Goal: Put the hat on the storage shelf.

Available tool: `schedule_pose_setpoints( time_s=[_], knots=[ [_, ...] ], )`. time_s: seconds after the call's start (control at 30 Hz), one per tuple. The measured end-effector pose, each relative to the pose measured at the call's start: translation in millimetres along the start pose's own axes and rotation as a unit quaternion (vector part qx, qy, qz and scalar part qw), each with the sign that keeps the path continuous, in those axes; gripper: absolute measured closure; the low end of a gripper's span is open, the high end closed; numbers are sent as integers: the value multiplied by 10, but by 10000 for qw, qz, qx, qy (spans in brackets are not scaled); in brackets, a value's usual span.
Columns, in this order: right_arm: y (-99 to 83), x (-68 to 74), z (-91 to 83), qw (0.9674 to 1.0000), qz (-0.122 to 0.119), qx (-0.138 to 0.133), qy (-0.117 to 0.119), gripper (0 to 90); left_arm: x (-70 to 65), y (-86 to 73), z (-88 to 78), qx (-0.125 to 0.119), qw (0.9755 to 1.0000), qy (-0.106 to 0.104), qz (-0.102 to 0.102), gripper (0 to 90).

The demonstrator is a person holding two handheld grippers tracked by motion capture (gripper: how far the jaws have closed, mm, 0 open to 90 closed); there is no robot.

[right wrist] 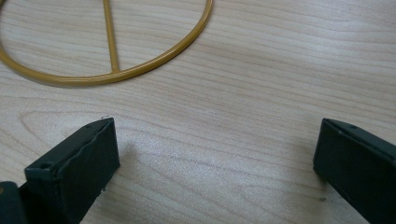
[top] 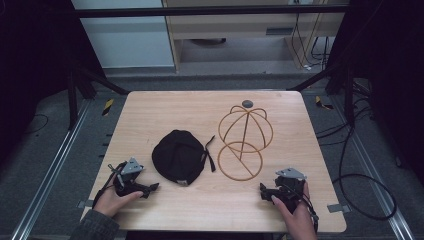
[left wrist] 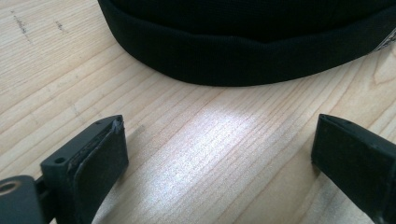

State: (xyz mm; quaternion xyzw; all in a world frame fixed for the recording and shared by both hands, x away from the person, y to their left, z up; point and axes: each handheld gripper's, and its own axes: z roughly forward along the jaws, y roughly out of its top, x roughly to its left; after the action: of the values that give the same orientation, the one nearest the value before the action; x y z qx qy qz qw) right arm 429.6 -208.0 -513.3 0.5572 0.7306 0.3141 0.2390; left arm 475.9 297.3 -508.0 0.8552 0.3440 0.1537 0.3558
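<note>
Cap (top: 178, 156): flat on worktop (top: 150, 110), just left of wire stand (top: 244, 142).
Left gripper (left wrist: 219, 144): jaws wide, empty; approach cap's brim low.
Right gripper (right wrist: 217, 149): jaws wide, empty, near stand's base ring.

This looks like a lab: a wooden table (top: 150, 107) stands inside a dark metal frame (top: 210, 11), with loose cables (top: 350, 165) on the grey floor beside the table.
</note>
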Motion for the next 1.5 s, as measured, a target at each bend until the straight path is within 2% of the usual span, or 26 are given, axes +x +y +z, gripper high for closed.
schedule_pose_setpoints(
  time_s=[0.17,0.2,0.27,0.3,0.37,0.5,0.57,0.7,0.77,0.83,0.93,0.97,1.07,1.13,1.17,1.33,1.37,1.4,1.43,1.5],
  knots=[
    [0,0,0,10000,4,-2,3,4,-1,20,-11,131,9999,-2,9,28],
    [0,-1,-1,10000,-5,0,4,3,2,31,-30,228,9997,-31,46,33],
    [0,1,0,10000,6,-4,0,4,1,40,-55,247,9997,-91,16,63],
    [0,-1,0,10000,-3,0,4,3,-7,43,-86,158,9997,-176,-83,62],
    [0,0,0,10000,3,-2,3,3,-29,48,-106,176,9994,-252,-135,59],
    [0,-1,-1,10000,-4,1,4,4,-75,67,-124,205,9991,-358,-114,65],
    [0,0,0,10000,3,-2,3,3,-108,99,-159,140,9987,-462,-173,67],
    [0,0,0,10000,-1,-1,0,4,-141,146,-188,106,9986,-502,-137,71],
    [0,0,0,10000,1,0,0,3,-181,241,-221,137,9988,-460,-9,70],
    [0,-1,0,10000,-5,0,3,4,-191,270,-229,147,9989,-454,16,69],
    [0,0,0,10000,-4,-1,0,3,-206,477,-267,273,9986,-428,145,69],
    [0,0,0,10000,-4,-1,0,3,-206,477,-267,273,9986,-428,145,69],
    [0,0,0,10000,-1,-1,1,3,-212,695,-294,401,9979,-301,410,68],
    [0,0,0,10000,0,-1,1,4,-201,847,-296,456,9974,-299,473,61],
    [0,0,0,10000,0,-1,1,4,-201,847,-296,456,9974,-299,473,60],
    [0,0,0,10000,1,-2,1,3,-164,1104,-270,722,9950,-239,644,60],
    [0,0,0,10000,0,-2,2,4,-163,1183,-277,729,9944,-184,738,60],
    [0,0,0,10000,2,-1,2,3,-163,1183,-277,729,9944,-184,738,59],
    [0,0,0,10000,2,-1,2,3,-162,1248,-280,714,9942,-148,785,59],
    [0,0,0,10000,2,-2,2,4,-160,1349,-290,703,9943,-222,774,58]
  ],
)
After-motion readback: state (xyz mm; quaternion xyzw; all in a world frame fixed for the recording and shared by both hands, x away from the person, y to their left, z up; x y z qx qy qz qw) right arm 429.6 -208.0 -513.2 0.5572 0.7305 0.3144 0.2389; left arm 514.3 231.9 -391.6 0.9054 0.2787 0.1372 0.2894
